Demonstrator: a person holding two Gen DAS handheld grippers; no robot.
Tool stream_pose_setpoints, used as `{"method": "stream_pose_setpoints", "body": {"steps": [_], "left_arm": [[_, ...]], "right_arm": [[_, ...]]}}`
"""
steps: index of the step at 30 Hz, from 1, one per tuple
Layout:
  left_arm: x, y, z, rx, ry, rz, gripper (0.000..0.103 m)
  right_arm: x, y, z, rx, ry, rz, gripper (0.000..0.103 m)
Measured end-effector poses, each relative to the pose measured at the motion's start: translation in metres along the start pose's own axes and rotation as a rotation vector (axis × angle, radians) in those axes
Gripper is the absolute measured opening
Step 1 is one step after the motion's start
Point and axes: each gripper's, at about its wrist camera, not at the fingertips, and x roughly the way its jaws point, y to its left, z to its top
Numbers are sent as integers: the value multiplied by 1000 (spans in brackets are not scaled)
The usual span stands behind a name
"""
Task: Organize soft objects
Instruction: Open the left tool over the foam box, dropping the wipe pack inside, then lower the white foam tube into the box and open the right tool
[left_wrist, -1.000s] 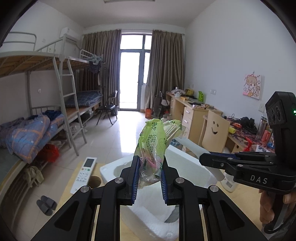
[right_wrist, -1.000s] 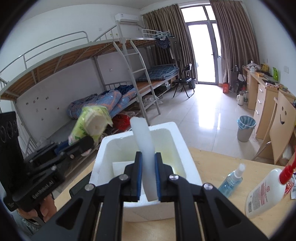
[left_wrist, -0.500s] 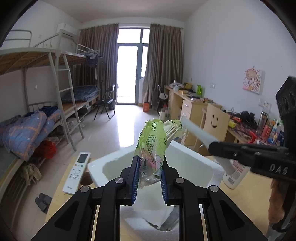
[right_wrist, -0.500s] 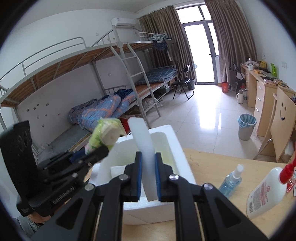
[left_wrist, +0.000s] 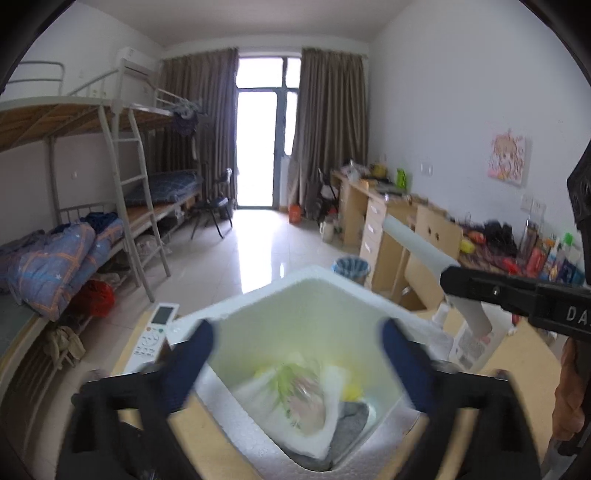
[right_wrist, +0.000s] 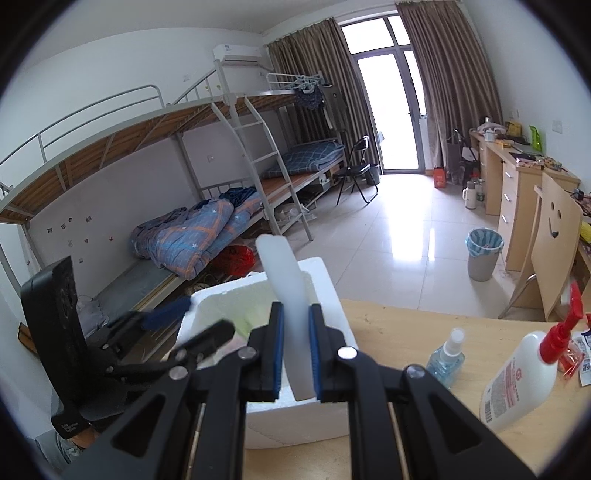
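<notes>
A white foam box (left_wrist: 258, 310) stands on the wooden table; it also shows in the right wrist view (right_wrist: 328, 280). My left gripper (left_wrist: 295, 343) is open over the box, blurred by motion. The green tissue pack (left_wrist: 299, 398) lies inside the box on white and grey soft items. My right gripper (right_wrist: 295, 347) is shut on a white foam strip (right_wrist: 286, 280) and holds it upright over the box's near rim. The strip also shows in the left wrist view (left_wrist: 417, 247), right of the box.
A white remote (left_wrist: 153, 332) lies left of the box. A blue spray bottle (right_wrist: 447, 358) and a white pump bottle (right_wrist: 517, 380) stand on the table (right_wrist: 406, 325) to the right. Bunk beds, desks and a bin are beyond.
My left gripper has opened and let go of the green tissue pack, which now lies in the foam box. My right gripper still holds the foam strip.
</notes>
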Motion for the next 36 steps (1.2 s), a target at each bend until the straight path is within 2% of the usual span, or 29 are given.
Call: {"method": "stream_pose_setpoints", "body": {"steps": [7, 33, 36], "left_arm": [[-9, -7, -3, 63, -21, 43, 102], [-48, 36, -12, 1, -60, 203, 102], [-55, 39, -15, -2, -69, 206, 102]], "right_arm": [[3, 2, 1, -7, 2, 8, 16], [46, 34, 0, -87, 82, 75, 16], [53, 35, -2, -92, 102, 90, 19]]}}
